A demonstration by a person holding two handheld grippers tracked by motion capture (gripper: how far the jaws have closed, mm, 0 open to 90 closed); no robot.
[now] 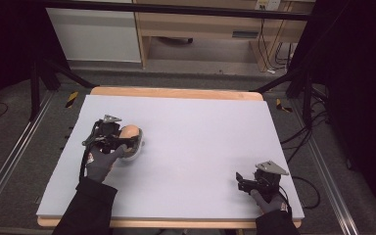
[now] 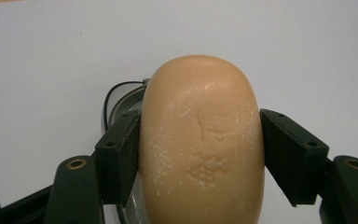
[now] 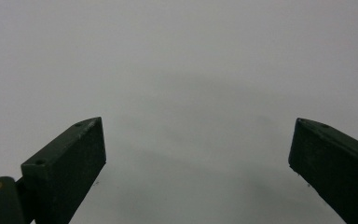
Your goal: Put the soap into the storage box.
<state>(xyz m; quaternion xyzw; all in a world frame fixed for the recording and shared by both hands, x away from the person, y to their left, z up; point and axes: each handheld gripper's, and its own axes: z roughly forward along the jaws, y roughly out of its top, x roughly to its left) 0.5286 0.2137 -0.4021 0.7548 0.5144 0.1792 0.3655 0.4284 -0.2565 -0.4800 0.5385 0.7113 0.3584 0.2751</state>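
Observation:
A tan oval bar of soap (image 2: 203,140) sits between the two black jaws of my left gripper (image 2: 200,154), which is shut on its sides. Under the soap lies a clear dish (image 2: 121,105) with a thin wire rim. From above, the soap (image 1: 129,133) and dish (image 1: 136,150) are at the table's left middle, with my left gripper (image 1: 127,141) over them. My right gripper (image 1: 240,182) rests open near the front right of the table. In the right gripper view its jaws (image 3: 198,154) stand wide apart over bare surface.
The table has a pale lilac top (image 1: 191,142) with a wooden edge (image 1: 176,92). Black frame posts and cables (image 1: 298,132) run along the right side. A wooden cabinet (image 1: 200,29) stands on the floor beyond the far edge.

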